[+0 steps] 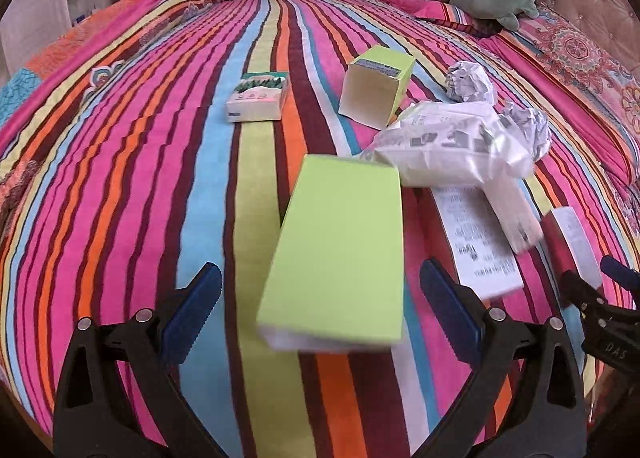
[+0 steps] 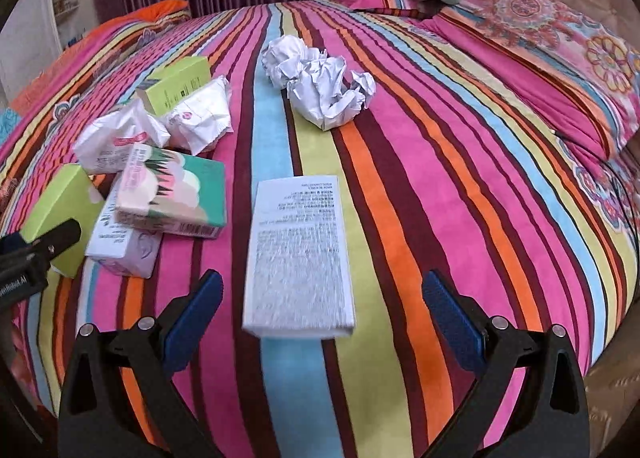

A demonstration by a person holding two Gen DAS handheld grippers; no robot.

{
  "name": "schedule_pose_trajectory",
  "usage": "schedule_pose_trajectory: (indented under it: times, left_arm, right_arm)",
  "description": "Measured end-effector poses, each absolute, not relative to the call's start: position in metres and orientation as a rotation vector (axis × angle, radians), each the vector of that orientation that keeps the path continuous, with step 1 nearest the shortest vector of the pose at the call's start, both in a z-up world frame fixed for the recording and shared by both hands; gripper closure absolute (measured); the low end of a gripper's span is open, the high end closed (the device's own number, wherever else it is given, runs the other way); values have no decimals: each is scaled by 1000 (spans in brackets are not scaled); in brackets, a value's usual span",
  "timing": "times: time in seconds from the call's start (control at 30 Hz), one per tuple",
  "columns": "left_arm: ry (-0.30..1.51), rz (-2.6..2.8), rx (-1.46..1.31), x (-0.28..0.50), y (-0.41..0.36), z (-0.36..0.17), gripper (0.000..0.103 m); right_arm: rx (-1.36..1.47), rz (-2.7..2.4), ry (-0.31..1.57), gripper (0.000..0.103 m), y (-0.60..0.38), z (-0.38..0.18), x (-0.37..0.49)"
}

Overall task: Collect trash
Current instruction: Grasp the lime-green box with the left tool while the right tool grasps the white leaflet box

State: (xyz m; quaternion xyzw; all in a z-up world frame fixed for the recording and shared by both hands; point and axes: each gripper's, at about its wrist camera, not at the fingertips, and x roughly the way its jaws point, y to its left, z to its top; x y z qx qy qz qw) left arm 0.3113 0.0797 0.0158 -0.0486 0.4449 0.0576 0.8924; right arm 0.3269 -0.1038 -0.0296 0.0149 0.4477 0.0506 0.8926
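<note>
With both sets of jaws spread wide and empty on the striped bedspread (image 2: 440,162), the left gripper (image 1: 320,322) straddles the green box (image 1: 340,254) and the right gripper (image 2: 322,322) the white printed box (image 2: 298,258), just right of it; the next move likely requires closing.

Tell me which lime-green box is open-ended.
The farther green box, beside the crumpled paper: its open end shows a hollow, pale inside. The nearer green box, between the open left claw's fingers, shows only closed faces.
</note>
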Motion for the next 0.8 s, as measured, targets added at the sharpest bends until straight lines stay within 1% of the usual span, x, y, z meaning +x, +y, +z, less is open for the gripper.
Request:
schedule_pose_trajectory:
  times: [0.2,0.23,0.27,0.3,0.33,0.37,0.4,0.43,0.47,0.5,0.8]
  left_arm:
    - [949,115,-76,332,80,8,7]
    - [953,117,-67,334,79,7,11]
    - [964,118,-54,336,78,6,22]
    - [979,114,-48,338,78,3,36]
    - [993,108,-49,340,79,0,42]
    - [997,106,-47,340,79,-2,46]
    - [990,112,-33,339,78,-2,52]
    - [986,116,-22,339,77,-1,53]
    - [987,118,-20,339,77,-1,54]
    - [986,119,-22,338,77,-1,54]
    - [976,128,-30,324,78,11,55]
  right_arm:
    - [6,110,958,8,-102,-41,339]
    - [-2,108,956,9,-101,-42,341]
    - [-13,108,954,9,-98,-43,342]
    - [-18,109,953,12,-97,-44,343]
    - [-16,111,953,16,-97,-44,345]
    - [0,130,956,23,-96,-44,346]
    - [10,130,958,28,-96,-43,347]
    - [10,128,958,33,-96,-42,349]
    - [9,133,956,43,-94,-40,349]
    - [7,137,954,57,-93,-39,348]
    - [39,115,954,58,-95,-27,340]
